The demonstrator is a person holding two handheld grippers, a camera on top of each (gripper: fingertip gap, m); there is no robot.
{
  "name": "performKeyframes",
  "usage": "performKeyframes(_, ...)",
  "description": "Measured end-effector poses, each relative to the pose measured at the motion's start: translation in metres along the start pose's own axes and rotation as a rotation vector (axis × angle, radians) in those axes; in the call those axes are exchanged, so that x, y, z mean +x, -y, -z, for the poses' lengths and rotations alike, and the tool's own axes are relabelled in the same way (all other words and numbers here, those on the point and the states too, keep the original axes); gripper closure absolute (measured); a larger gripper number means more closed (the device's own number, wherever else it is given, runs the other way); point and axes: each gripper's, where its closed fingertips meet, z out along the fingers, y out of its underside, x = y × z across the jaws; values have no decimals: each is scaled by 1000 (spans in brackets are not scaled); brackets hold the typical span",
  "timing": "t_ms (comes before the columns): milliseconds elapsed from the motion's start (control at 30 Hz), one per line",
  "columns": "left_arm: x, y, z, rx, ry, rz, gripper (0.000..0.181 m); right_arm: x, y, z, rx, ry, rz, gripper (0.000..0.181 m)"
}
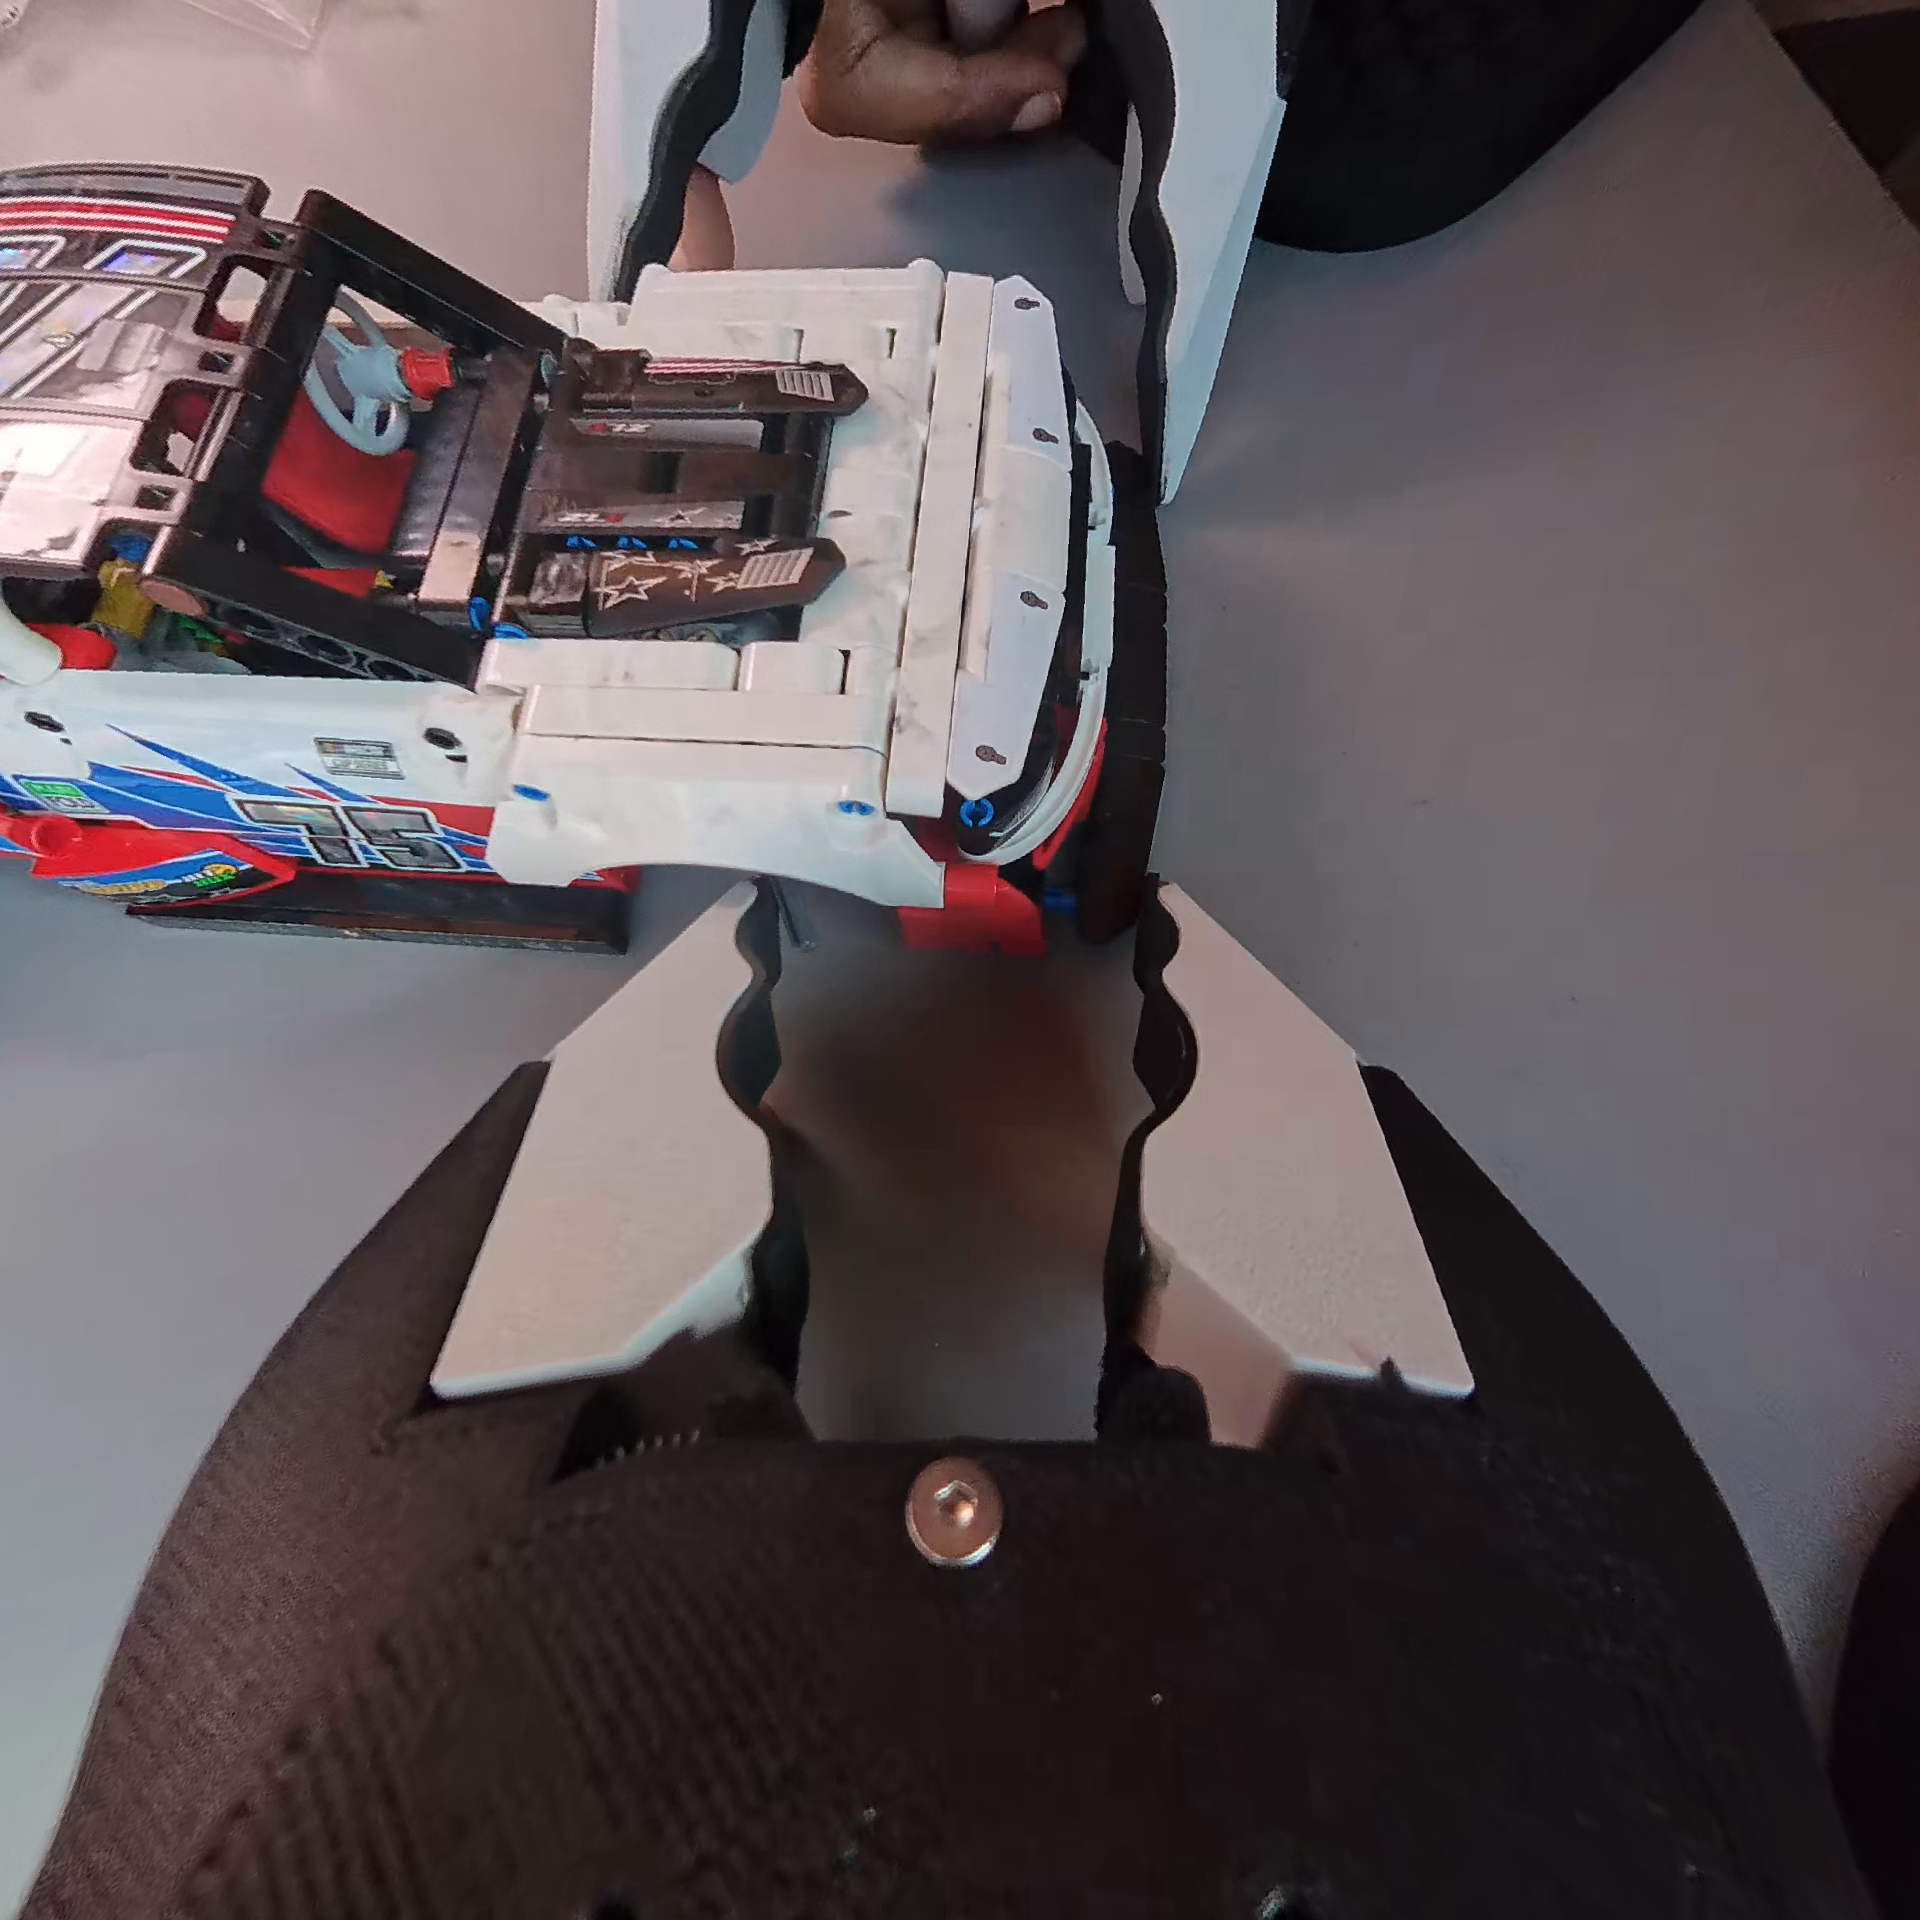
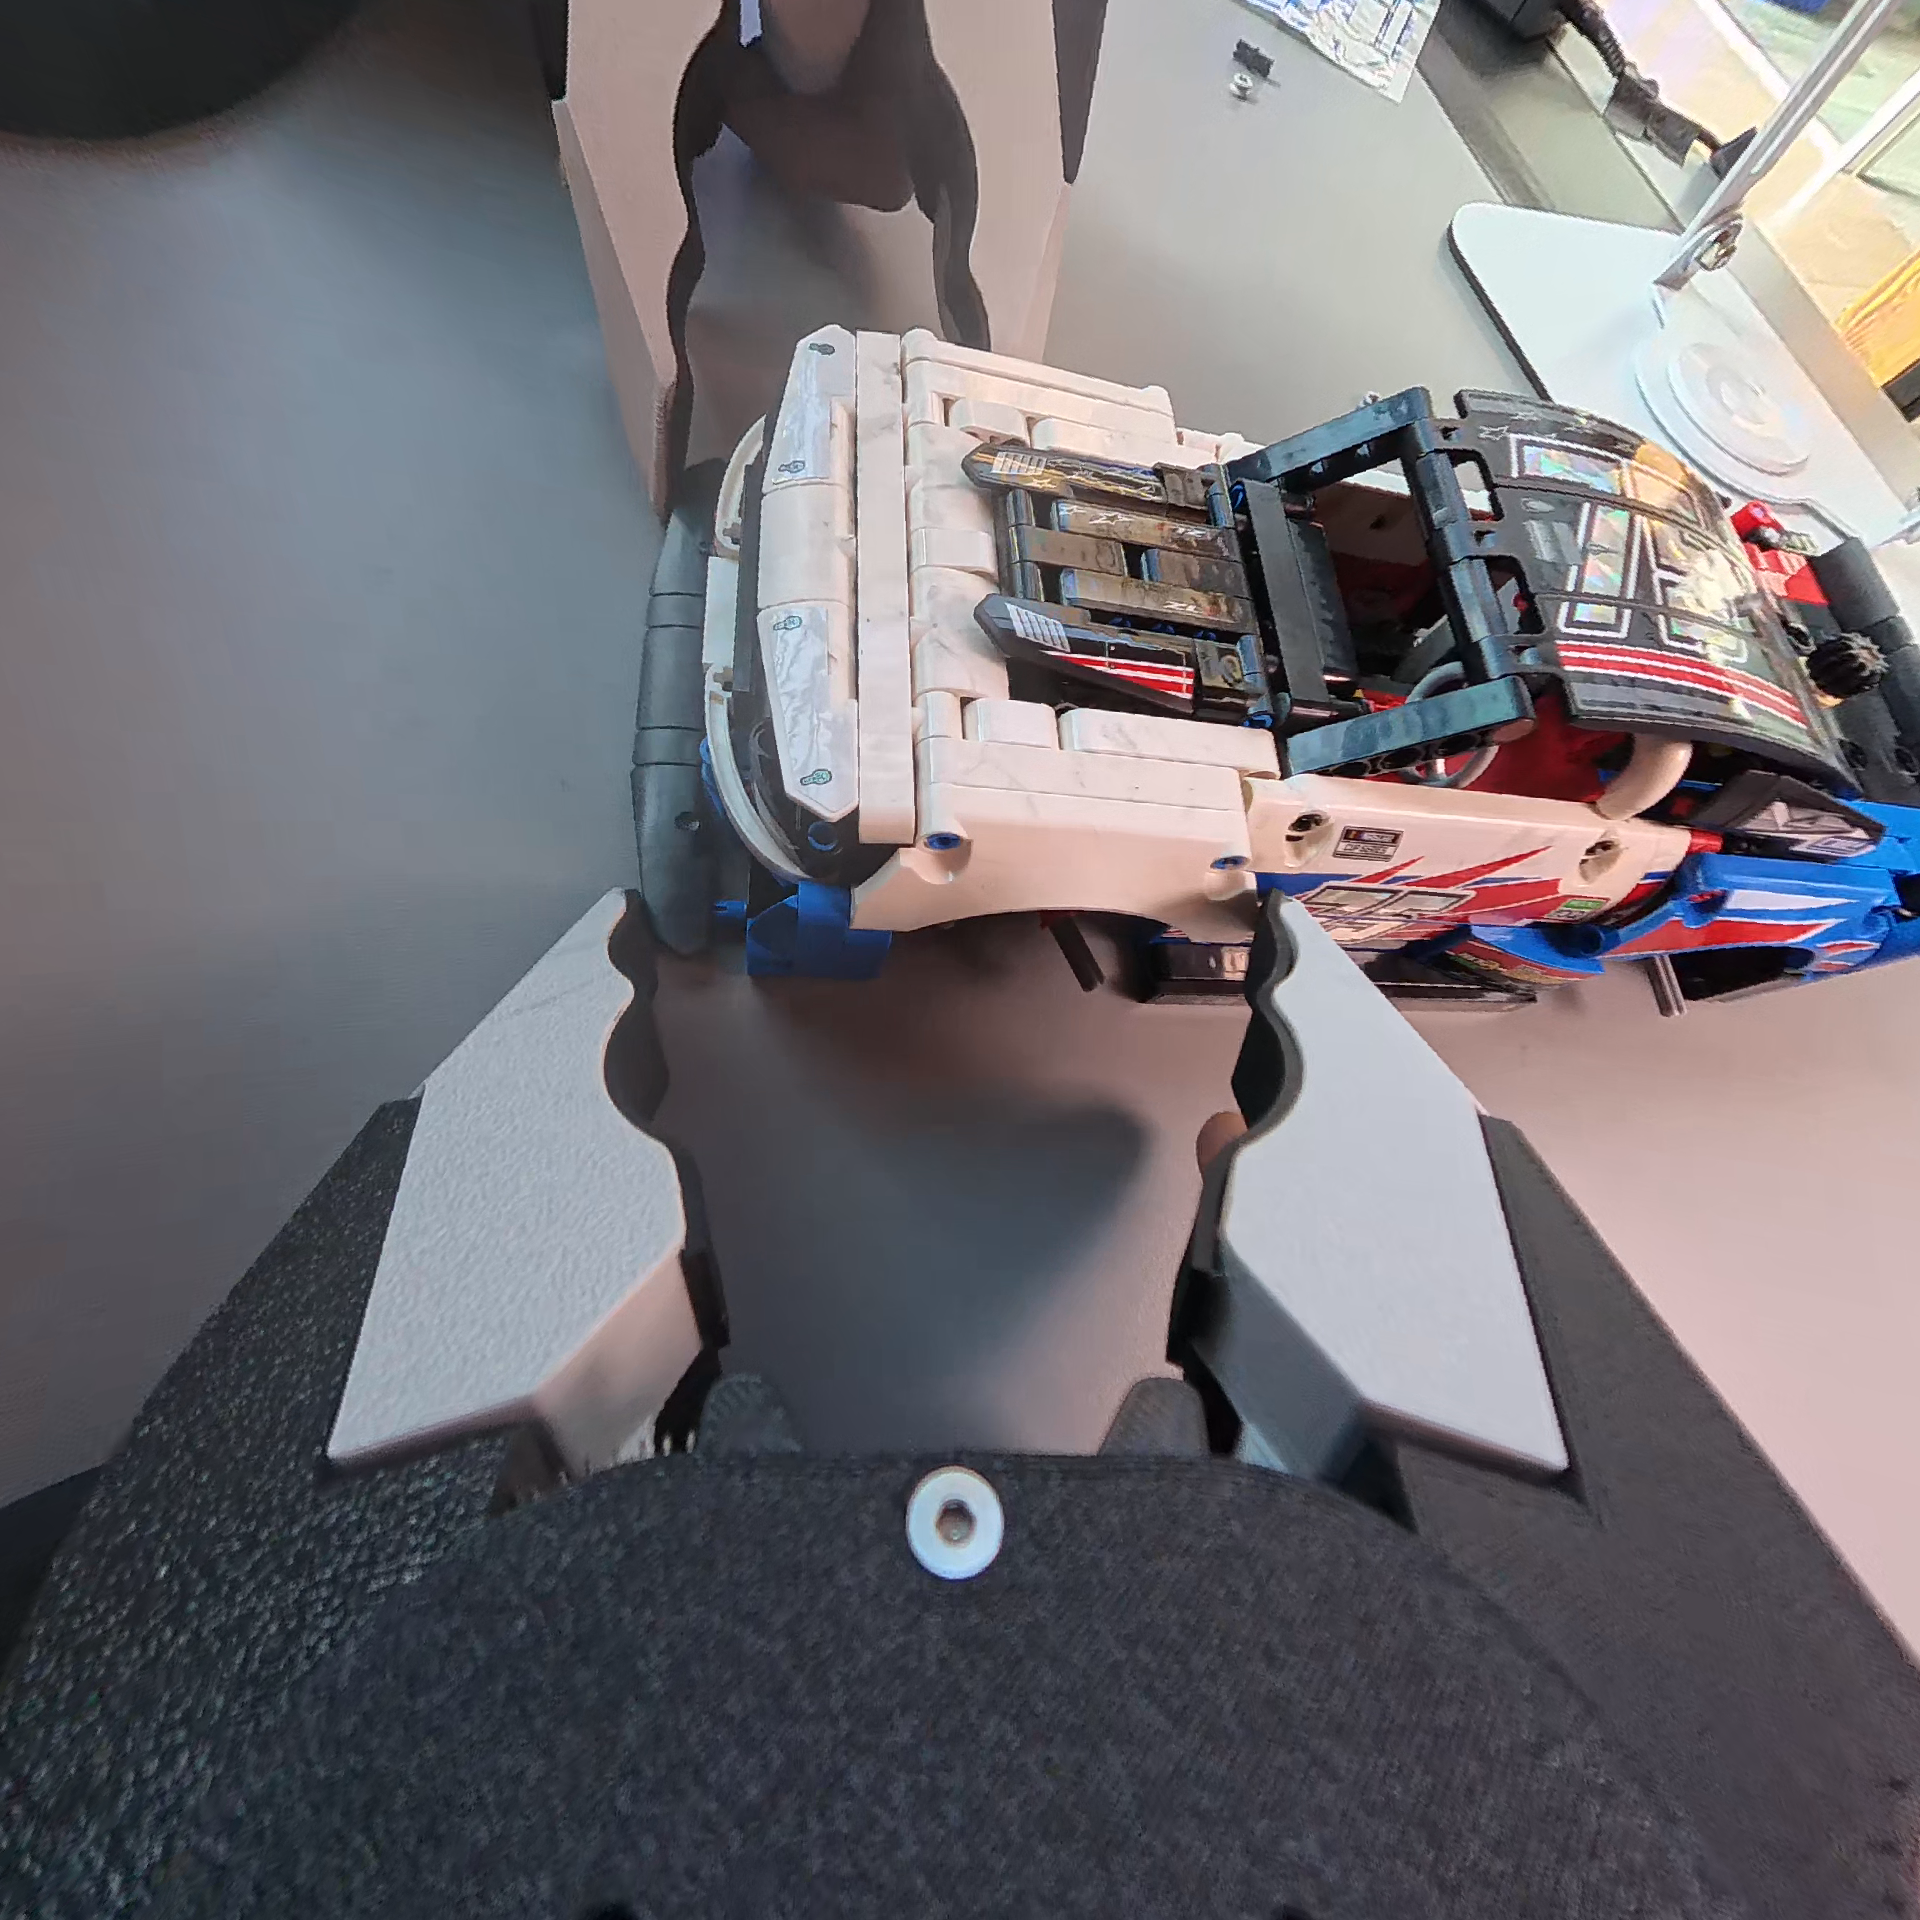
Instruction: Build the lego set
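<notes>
The lego car (image 1: 644,582) is being faced from both sides on the grey bench (image 1: 1507,779); the jaws of both the left gripper (image 1: 951,914) and the right gripper (image 2: 951,925) are being held wide open, gripping nothing

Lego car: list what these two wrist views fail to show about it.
- Rear of the lego car: cut off by the left edge in the left wrist view, by the right edge in the right wrist view.
- Underside and axles: hidden beneath the white bodywork in both views.
- Small loose parts on the far table, right wrist view: too small to identify.
- Cockpit interior: mostly hidden by the black roll-cage frame.
</notes>
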Motion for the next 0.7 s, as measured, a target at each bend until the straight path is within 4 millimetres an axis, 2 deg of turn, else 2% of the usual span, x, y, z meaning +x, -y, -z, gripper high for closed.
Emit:
performKeyframes(33, 0, 0, 0, 0, -1, -2, 113, 0, 0, 0, 0, 1, -1, 70)
performKeyframes(500, 0, 0, 0, 6, -1, -47, 117, 1, 1, 0, 3, 7, -13, 71)
performKeyframes(700, -3, -2, 5, 5, 50, -11, 118, 3, 1, 4, -57, -79, 22, 72)
